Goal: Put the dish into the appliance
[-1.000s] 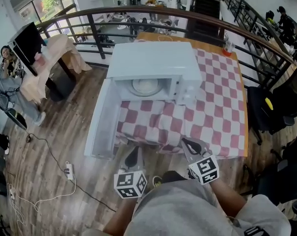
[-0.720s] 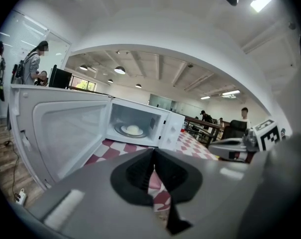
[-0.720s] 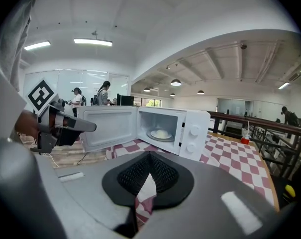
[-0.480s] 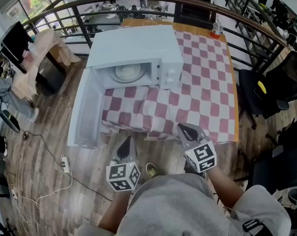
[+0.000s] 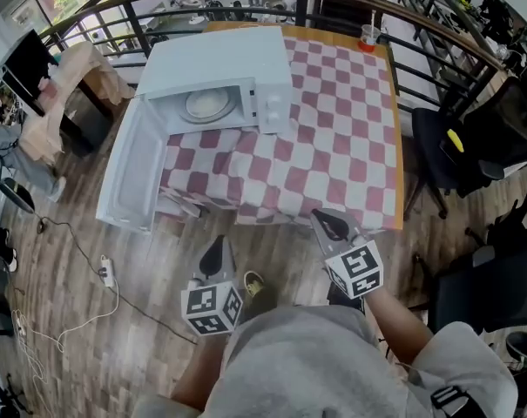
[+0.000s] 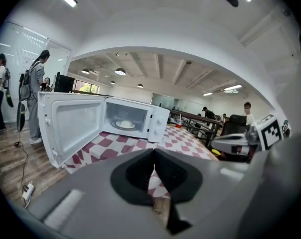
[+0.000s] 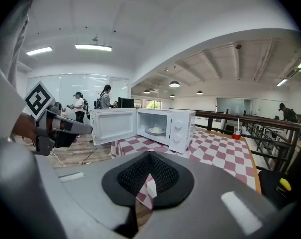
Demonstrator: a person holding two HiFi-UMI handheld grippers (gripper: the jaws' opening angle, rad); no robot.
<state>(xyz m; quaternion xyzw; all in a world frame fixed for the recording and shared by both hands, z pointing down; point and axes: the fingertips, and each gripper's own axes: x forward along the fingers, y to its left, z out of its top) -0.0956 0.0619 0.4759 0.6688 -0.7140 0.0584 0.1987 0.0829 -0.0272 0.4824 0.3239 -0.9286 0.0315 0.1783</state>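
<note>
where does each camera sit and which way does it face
Head view: on the person's head, looking steeply down at the microwave and table; shows left gripper, right gripper, torso.
Left gripper view: on the left gripper, looking along its shut jaws at the microwave's open door; right gripper at right edge.
Right gripper view: on the right gripper, along shut jaws toward the microwave; left gripper at left edge.
Shared: all show the dish inside.

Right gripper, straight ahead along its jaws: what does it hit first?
Most likely the checkered tablecloth draped over the near edge, just ahead of the right gripper, whose jaws are together and empty. The open microwave sits further back and left, off that line. Depth is uncertain.
</note>
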